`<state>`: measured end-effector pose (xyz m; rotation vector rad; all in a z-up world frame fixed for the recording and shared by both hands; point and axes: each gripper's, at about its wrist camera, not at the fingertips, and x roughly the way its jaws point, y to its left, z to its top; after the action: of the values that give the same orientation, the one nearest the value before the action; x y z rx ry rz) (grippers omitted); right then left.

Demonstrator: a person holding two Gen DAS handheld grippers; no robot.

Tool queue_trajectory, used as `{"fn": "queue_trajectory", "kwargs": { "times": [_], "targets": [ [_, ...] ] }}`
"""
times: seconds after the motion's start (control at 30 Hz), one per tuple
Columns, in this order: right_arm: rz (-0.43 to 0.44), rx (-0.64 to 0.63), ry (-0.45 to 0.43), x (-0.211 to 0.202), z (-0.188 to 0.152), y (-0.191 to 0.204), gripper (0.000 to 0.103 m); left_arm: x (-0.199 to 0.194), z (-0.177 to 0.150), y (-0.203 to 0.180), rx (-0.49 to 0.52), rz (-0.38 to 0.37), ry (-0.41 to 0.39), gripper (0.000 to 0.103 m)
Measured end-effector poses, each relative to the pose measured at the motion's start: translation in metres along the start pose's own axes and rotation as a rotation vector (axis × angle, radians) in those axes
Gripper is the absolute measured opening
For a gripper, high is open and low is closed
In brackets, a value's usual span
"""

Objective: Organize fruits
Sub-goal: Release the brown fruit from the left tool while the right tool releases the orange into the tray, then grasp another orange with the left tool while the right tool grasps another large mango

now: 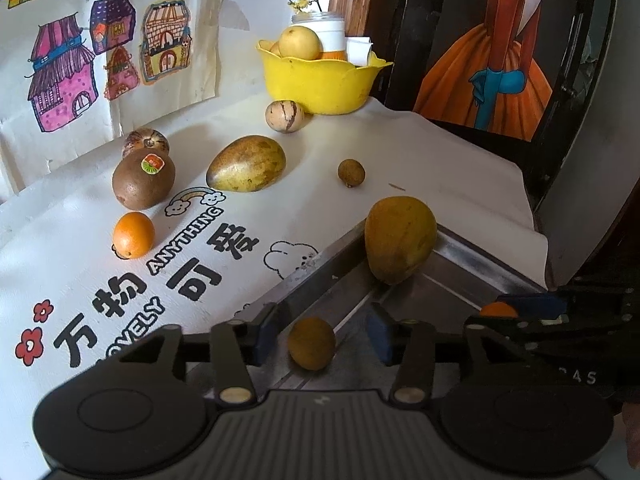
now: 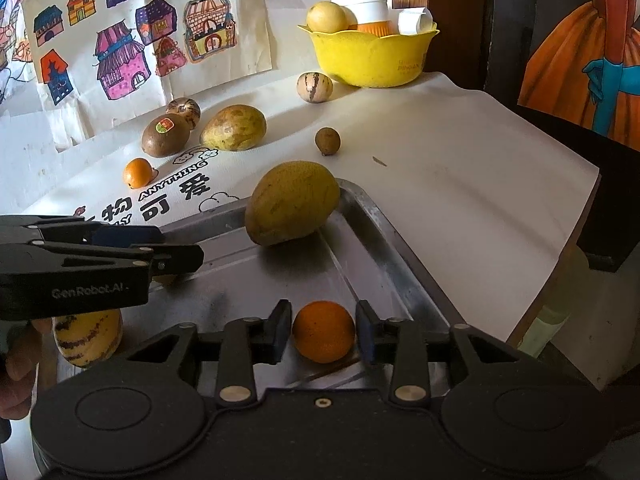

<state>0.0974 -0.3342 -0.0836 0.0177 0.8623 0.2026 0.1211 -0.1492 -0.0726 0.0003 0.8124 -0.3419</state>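
1. Children's house drawings (image 2: pixel 132 44) cover the wall behind the table (image 2: pixel 460 184), which has a white printed cloth on it.
2. Metal tray (image 2: pixel 384 240) sits at the near edge of the table; a yellow mango (image 2: pixel 292 202) lies in its far corner.
3. My left tongs (image 1: pixel 318 338) are spread over the tray, with a small brown fruit (image 1: pixel 311 343) between the pads, gaps on both sides.
4. My right tongs (image 2: pixel 323 330) bracket a small orange (image 2: pixel 323 331) on the tray; pads sit just beside it, and I cannot tell whether they touch.
5. Striped yellow melon (image 2: pixel 88 338) lies at the tray's left, under the left tongs.
6. On the cloth, outside the tray: a second mango (image 1: pixel 247 163), kiwi with sticker (image 1: pixel 143 179), another orange (image 1: pixel 133 235), a longan (image 1: pixel 351 173).
7. Yellow bowl (image 1: pixel 320 80) at the back holds a pale round fruit (image 1: pixel 300 43).
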Motion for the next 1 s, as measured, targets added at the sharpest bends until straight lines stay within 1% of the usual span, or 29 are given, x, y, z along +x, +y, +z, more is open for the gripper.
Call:
{"fn": "queue_trajectory", "kwargs": {
  "times": [0.07, 0.1, 0.17, 0.2, 0.3, 0.37, 0.4, 0.47, 0.57, 0.63, 0.67, 0.7, 0.8, 1.0],
  "targets": [
    [-0.001, 0.000, -0.001, -0.001, 0.000, 0.000, 0.045, -0.002, 0.000, 0.000, -0.004, -0.001, -0.006, 0.061],
    [-0.001, 0.000, -0.002, -0.002, 0.000, 0.000, 0.046, -0.003, 0.001, 0.001, -0.008, -0.002, -0.008, 0.061],
    [-0.006, -0.002, -0.006, -0.005, 0.000, 0.001, 0.052, -0.006, 0.002, 0.002, -0.014, -0.005, -0.015, 0.061],
    [-0.007, -0.004, -0.009, -0.006, 0.000, 0.002, 0.053, -0.008, 0.002, 0.003, -0.019, -0.004, -0.020, 0.063],
    [-0.011, -0.008, -0.021, -0.012, 0.001, 0.003, 0.062, -0.016, 0.005, 0.007, -0.032, 0.000, -0.043, 0.070],
    [-0.014, -0.010, -0.035, -0.017, 0.003, 0.005, 0.073, -0.022, 0.007, 0.011, -0.040, 0.005, -0.059, 0.074],
    [-0.015, -0.013, -0.041, -0.020, 0.003, 0.007, 0.077, -0.025, 0.008, 0.013, -0.046, 0.007, -0.067, 0.079],
    [-0.021, -0.020, -0.058, -0.026, 0.005, 0.011, 0.090, -0.032, 0.009, 0.019, -0.065, 0.016, -0.083, 0.086],
    [-0.028, -0.034, -0.093, -0.037, 0.008, 0.017, 0.101, -0.041, 0.011, 0.031, -0.087, 0.026, -0.101, 0.088],
    [-0.028, -0.044, -0.110, -0.043, 0.011, 0.022, 0.101, -0.047, 0.011, 0.040, -0.107, 0.031, -0.116, 0.094],
    [-0.025, -0.046, -0.114, -0.045, 0.013, 0.025, 0.101, -0.050, 0.012, 0.045, -0.118, 0.039, -0.126, 0.099],
    [-0.021, -0.048, -0.118, -0.047, 0.016, 0.027, 0.102, -0.053, 0.012, 0.049, -0.128, 0.052, -0.135, 0.101],
    [-0.007, -0.055, -0.136, -0.052, 0.021, 0.037, 0.102, -0.060, 0.013, 0.061, -0.148, 0.084, -0.152, 0.102],
    [0.026, -0.082, -0.156, -0.058, 0.031, 0.061, 0.102, -0.076, 0.010, 0.087, -0.176, 0.123, -0.180, 0.102]
  ]
}}
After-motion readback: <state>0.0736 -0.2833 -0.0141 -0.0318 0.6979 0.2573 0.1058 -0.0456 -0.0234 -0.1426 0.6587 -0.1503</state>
